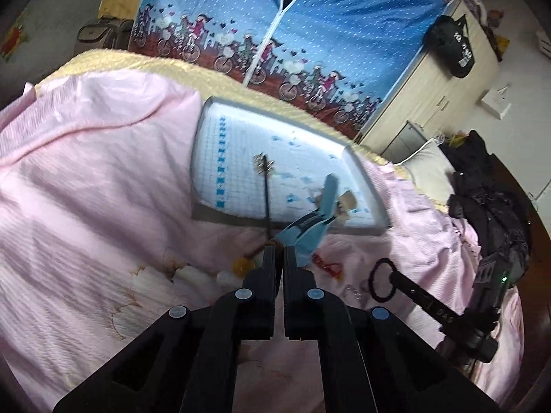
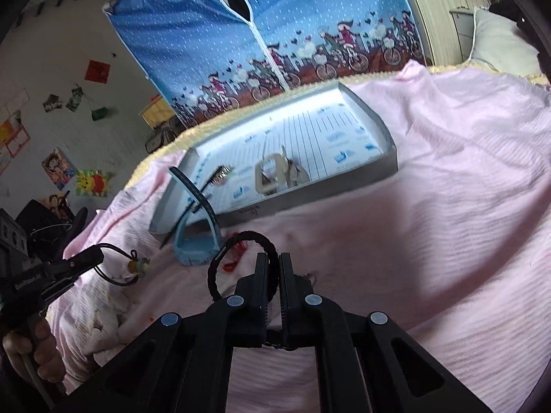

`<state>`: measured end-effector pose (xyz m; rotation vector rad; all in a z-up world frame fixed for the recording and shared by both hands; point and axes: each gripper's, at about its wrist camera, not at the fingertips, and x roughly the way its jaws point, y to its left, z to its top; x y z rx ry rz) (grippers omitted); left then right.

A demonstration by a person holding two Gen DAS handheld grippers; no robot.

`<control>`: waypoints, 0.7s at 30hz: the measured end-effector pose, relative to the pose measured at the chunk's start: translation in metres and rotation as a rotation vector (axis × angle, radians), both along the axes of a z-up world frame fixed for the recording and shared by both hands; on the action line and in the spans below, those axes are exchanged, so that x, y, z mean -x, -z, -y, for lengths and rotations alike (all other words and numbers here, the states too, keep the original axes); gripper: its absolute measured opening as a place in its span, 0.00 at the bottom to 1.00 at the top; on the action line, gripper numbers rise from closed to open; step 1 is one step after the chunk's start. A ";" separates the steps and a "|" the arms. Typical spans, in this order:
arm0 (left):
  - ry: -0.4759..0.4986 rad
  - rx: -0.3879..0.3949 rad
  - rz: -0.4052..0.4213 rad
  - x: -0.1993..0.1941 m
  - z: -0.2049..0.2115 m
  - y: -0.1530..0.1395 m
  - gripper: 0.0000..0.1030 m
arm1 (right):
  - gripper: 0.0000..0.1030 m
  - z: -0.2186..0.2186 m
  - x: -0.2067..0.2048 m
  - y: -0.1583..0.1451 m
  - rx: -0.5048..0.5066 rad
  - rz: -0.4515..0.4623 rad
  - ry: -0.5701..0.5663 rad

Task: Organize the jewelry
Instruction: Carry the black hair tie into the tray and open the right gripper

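On a bed covered by a pink quilt lies a shallow grey cardboard tray lined with blue-printed grid paper. From the left wrist view, the left gripper has its jaws pressed nearly together, pinching a thin dark cord with a small yellowish bead on it; the right wrist view shows that cord looping out from the left gripper's tip above the quilt. A dark hair stick with a glittering ornament at its far end lies across the tray's near wall, ornament inside the tray. Just right of it, a light blue bracelet stand leans against the tray's near edge, and a beige piece lies inside the tray. A small red item lies on the quilt near the stand. On the right, the right gripper pinches a black braided bracelet, jaws close together, just above the quilt and near the tray.
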<state>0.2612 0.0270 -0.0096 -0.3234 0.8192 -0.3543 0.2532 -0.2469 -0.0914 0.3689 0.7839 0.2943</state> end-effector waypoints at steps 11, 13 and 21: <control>0.068 0.003 0.034 0.005 0.024 -0.021 0.01 | 0.06 0.000 0.004 -0.009 -0.014 0.047 -0.007; 0.077 -0.001 0.043 0.002 0.029 -0.022 0.02 | 0.06 0.001 0.001 -0.010 -0.021 0.051 -0.008; 0.048 -0.039 0.119 -0.035 0.058 -0.032 0.02 | 0.06 0.004 -0.045 -0.028 0.016 0.140 0.010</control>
